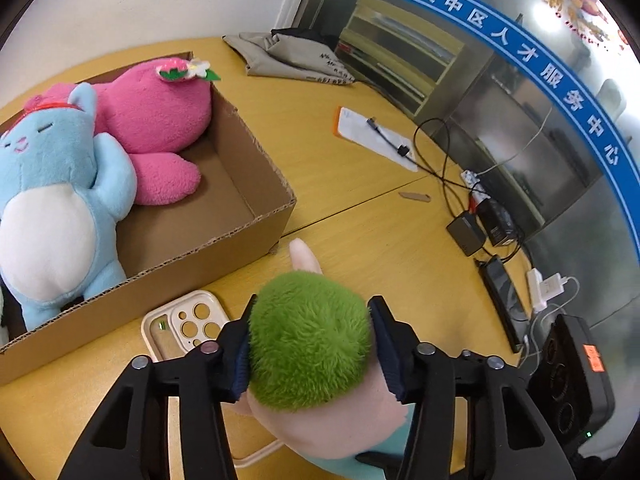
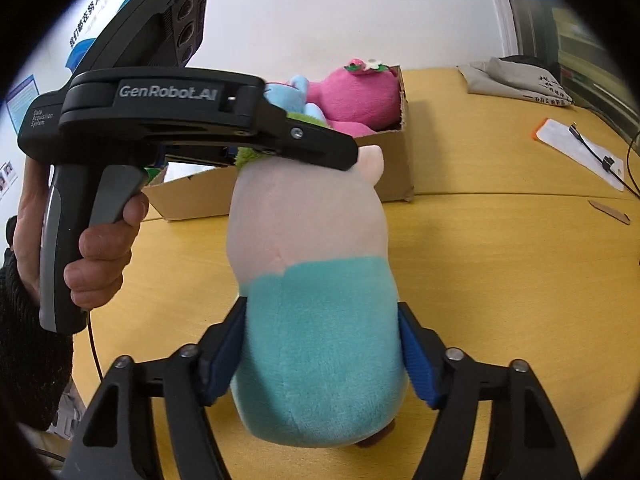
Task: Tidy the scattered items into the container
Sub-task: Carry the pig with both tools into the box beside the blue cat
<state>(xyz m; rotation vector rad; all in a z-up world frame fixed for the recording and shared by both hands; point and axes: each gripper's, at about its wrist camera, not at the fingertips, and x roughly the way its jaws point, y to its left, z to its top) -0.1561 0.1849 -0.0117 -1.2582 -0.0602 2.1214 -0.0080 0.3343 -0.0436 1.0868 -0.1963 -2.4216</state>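
Plush doll [image 2: 316, 320], green-haired, pale body, teal lower half: being held upright over the wooden table [image 2: 500, 264], near the cardboard box [image 1: 244, 184] but outside it. Right gripper [image 2: 322, 356] is pinching the teal base, jaws closed part-way onto the stuffing; left gripper [image 1: 310, 350] is squeezing the fuzzy green head, jaws likewise part-closed on it. Handling, by appearance: light, soft, compressible, not fragile; fur is probably giving fair friction. Firmest hold is likely across the body's middle. Box is already housing a pink plush [image 1: 160, 120] and a blue plush [image 1: 60, 200]. Phone case [image 1: 184, 324] is lying beside the box wall
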